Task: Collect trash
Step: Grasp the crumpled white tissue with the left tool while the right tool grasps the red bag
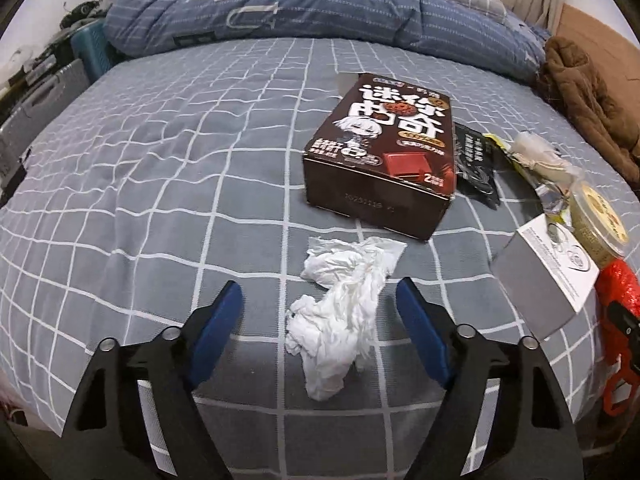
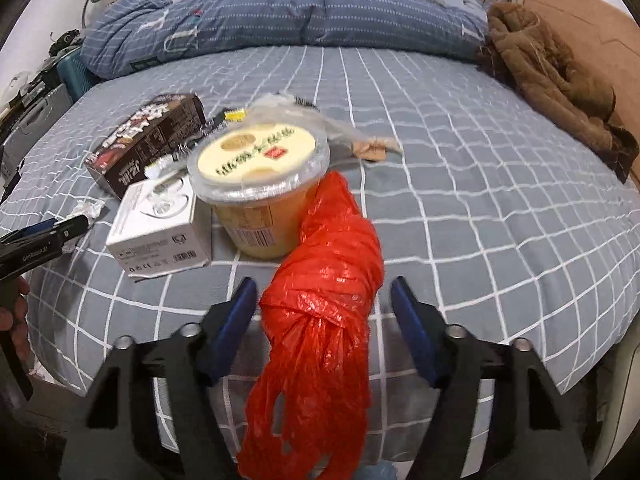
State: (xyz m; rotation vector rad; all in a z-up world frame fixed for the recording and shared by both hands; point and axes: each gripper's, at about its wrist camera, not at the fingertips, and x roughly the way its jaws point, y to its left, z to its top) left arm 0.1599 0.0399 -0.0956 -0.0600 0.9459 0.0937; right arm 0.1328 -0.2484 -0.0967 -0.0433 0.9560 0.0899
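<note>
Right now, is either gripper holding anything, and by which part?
Nothing is held. The left gripper has its jaws open either side of the crumpled tissue; the right gripper is open around the knotted red plastic bag.

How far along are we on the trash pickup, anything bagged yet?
Nothing looks collected. Both tools are open: the left tool straddles the crumpled tissue, the right tool straddles the knotted red bag, neither gripped. Still lying on the bed: the brown box, white box, lidded cup and wrappers.
</note>
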